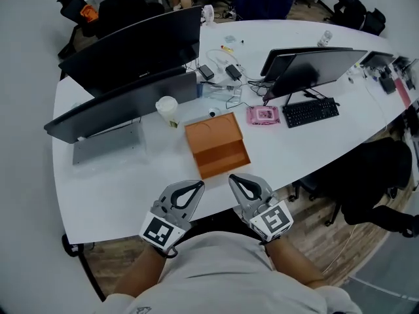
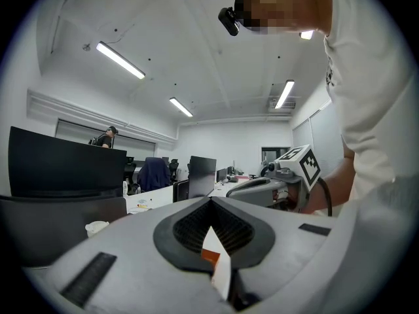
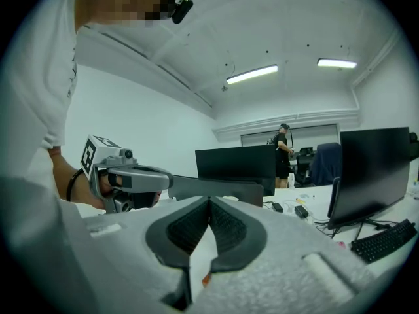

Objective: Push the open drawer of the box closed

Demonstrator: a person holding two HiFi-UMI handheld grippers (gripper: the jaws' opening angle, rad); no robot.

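An orange box (image 1: 211, 134) lies on the white table (image 1: 124, 188) in the head view, its open drawer (image 1: 226, 159) pulled out toward me. Both grippers hover at the table's near edge, just short of the drawer front and apart from it. The left gripper (image 1: 198, 185) is shut and empty, below and left of the drawer. The right gripper (image 1: 234, 178) is shut and empty, just below the drawer's right half. In the left gripper view the jaws (image 2: 211, 201) meet at the tips, with an orange sliver of the box (image 2: 209, 256) in the gap. The right gripper view's jaws (image 3: 209, 201) are also closed.
Behind the box stand a paper cup (image 1: 167, 109), a pink packet (image 1: 263, 115), a black keyboard (image 1: 309, 112), cables and several dark monitors (image 1: 131, 51). A grey stand (image 1: 108, 144) is at the left. A black chair (image 1: 376, 178) stands off the table's right edge.
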